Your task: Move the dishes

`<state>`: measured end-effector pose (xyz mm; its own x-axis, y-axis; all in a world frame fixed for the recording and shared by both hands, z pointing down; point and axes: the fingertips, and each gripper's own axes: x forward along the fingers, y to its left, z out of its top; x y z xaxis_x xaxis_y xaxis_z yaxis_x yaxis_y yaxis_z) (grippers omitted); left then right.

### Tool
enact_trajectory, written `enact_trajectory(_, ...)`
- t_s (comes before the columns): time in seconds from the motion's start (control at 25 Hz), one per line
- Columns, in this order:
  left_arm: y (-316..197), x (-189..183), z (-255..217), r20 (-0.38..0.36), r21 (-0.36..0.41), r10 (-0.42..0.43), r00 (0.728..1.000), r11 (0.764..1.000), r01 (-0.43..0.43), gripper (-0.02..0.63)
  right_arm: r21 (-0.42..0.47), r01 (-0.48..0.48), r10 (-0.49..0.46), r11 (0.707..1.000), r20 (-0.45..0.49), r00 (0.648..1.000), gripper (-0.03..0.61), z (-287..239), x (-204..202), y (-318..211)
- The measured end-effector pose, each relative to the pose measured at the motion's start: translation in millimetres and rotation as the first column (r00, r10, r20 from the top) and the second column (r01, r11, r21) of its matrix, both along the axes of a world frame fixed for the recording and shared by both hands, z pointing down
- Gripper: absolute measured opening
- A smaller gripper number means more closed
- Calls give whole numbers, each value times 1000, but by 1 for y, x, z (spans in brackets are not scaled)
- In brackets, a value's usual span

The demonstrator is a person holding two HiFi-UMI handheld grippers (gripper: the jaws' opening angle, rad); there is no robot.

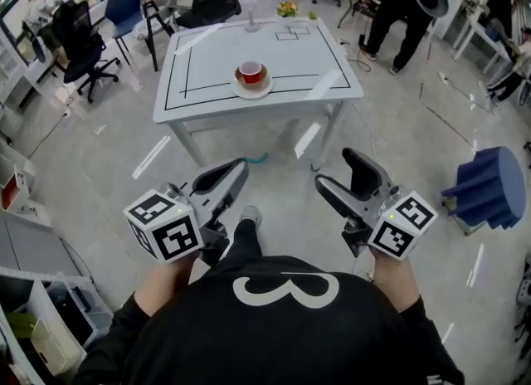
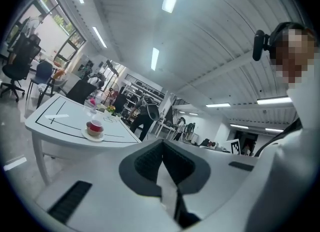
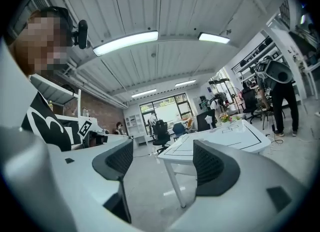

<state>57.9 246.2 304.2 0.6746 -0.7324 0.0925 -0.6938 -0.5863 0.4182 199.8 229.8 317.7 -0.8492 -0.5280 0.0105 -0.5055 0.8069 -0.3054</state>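
Observation:
A red cup [image 1: 250, 70] stands on a white saucer [image 1: 251, 88] near the front edge of the white table [image 1: 211, 51], a good step ahead of me. In the left gripper view the cup [image 2: 94, 125] and saucer [image 2: 93, 135] sit far to the left of the jaws. My left gripper [image 1: 241, 163] is held at waist height over the floor, jaws closed together with nothing between them [image 2: 162, 145]. My right gripper [image 1: 333, 168] is beside it, jaws spread wide and empty [image 3: 162, 148]; the table [image 3: 220, 141] shows beyond them.
A clear stemmed glass [image 1: 251, 12] and a small flower bunch [image 1: 287, 8] stand at the table's far edge. Office chairs [image 1: 83, 47] crowd the back left, a person [image 1: 397, 18] stands at the back right, and a blue ridged block [image 1: 489, 184] sits on the floor at right.

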Motion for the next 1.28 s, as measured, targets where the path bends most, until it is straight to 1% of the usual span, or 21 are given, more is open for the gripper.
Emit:
enact_trajectory(0.12, -38, -23, 13, -15, -28, 0, 1000, 1000, 0, 3, -35, 1, -1, 999, -11, 1000, 362, 11, -23, -36)
enact_trajectory(0.32, -115, -56, 39, -27, -106, 23, 999, 994, -26, 3, -110, -15, 12, 994, -27, 1000, 362, 31, -60, -108)
enact_trajectory(0.52, -195, -87, 47, -19, -134, 52, 998, 989, -54, 3, -180, -49, 43, 982, -39, 998, 362, 43, -91, -185)
enact_trajectory(0.72, -258, -119, 56, -4, -157, 58, 998, 986, -58, 3, -216, -73, 62, 974, -57, 996, 356, 50, -121, -248)
enact_trajectory(1.0, -316, -147, 62, 3, -161, 85, 996, 983, -84, 3, -235, -96, 82, 967, -71, 994, 345, 55, -154, -306)
enact_trajectory(1.28, -343, -157, 61, 9, -150, 106, 994, 983, -103, 3, -240, -117, 100, 964, -85, 991, 335, 59, -165, -329)
